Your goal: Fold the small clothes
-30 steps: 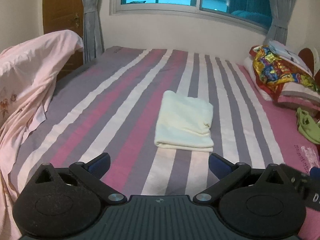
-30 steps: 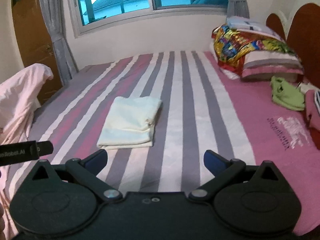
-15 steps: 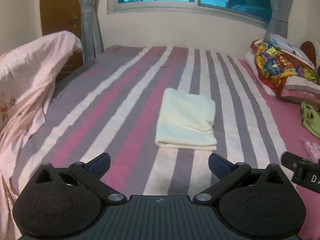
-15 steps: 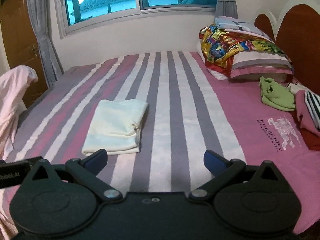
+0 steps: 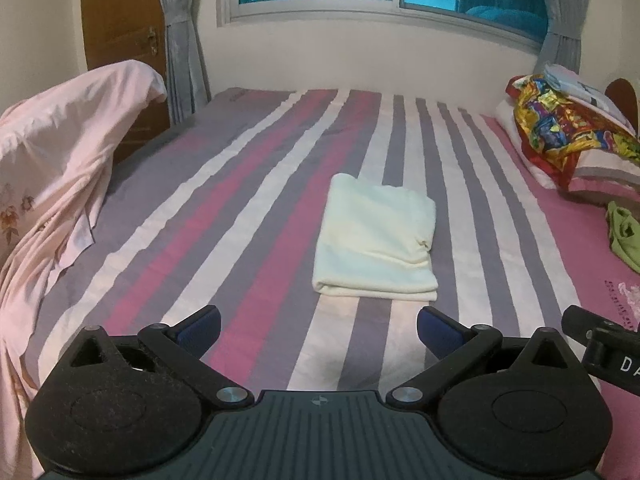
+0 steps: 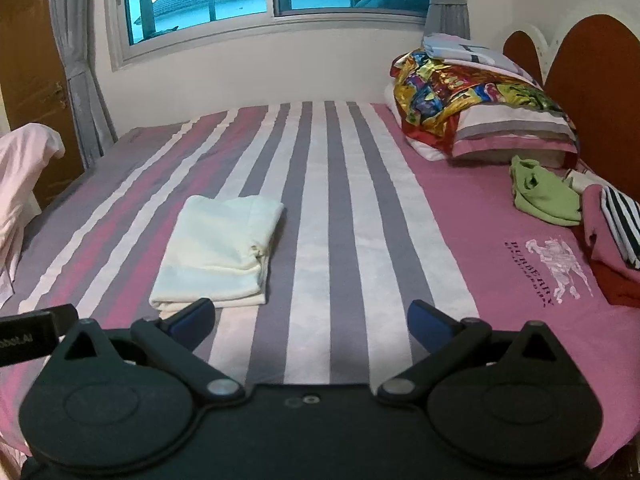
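plainly both tools are empty: the left gripper (image 5: 318,326) and right gripper (image 6: 310,316) hang spread wide above the bed's (image 5: 248,216) near edge. the folded cloth (image 5: 376,240) lies mid-bed. only the right view shows the striped clothes (image 6: 622,226) by the headboard (image 6: 592,80).

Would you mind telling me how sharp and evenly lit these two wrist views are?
Left wrist view: fisheye bends the window frame; the folded cream cloth is sharp; corners vignette black. Right wrist view: similar bowing, the striped bedsheet is evenly lit, with a soft shadow just ahead of the open right gripper.
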Demonstrator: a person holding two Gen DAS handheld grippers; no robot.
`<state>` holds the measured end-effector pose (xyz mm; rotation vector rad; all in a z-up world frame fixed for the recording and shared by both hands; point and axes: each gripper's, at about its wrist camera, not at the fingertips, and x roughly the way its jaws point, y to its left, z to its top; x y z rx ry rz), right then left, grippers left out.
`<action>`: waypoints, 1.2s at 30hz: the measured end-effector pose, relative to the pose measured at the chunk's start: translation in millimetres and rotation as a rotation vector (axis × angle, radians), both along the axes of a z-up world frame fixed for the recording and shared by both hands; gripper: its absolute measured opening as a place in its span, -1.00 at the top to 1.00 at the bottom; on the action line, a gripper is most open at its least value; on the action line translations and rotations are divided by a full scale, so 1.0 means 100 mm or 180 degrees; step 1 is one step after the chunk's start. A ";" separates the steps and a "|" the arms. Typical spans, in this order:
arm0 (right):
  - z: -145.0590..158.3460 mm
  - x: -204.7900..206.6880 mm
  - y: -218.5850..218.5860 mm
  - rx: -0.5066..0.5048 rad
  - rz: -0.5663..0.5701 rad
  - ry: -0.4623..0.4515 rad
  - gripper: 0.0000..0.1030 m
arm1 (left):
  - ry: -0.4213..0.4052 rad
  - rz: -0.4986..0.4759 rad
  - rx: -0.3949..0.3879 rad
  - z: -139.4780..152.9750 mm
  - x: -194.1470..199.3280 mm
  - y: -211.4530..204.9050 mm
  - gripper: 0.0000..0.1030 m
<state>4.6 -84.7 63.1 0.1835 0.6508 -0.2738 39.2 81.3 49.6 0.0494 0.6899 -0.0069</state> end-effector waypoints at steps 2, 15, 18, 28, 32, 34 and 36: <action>0.00 0.01 0.01 0.0012 0.0012 -0.0003 -0.99 | -0.0020 0.0013 -0.0007 0.01 0.00 0.01 -1.00; -0.04 0.07 0.05 0.0043 0.0031 0.0030 -0.99 | -0.0019 0.0023 -0.0014 0.00 0.02 0.01 -1.00; -0.05 0.08 0.05 0.0049 0.0044 0.0037 -0.99 | -0.0017 0.0036 -0.0016 -0.01 0.03 0.03 -1.00; -0.06 0.13 0.11 0.0034 0.0094 0.0068 -0.99 | 0.0009 0.0063 -0.0020 -0.05 0.02 0.05 -1.00; -0.06 0.15 0.15 0.0019 0.0089 0.0072 -0.99 | 0.0003 0.0062 -0.0026 -0.05 0.03 0.07 -1.00; -0.06 0.16 0.16 0.0017 0.0088 0.0073 -0.99 | 0.0000 0.0068 -0.0027 -0.05 0.03 0.07 -1.00; -0.06 0.15 0.16 0.0016 0.0092 0.0075 -0.99 | 0.0007 0.0068 -0.0029 -0.06 0.03 0.07 -1.00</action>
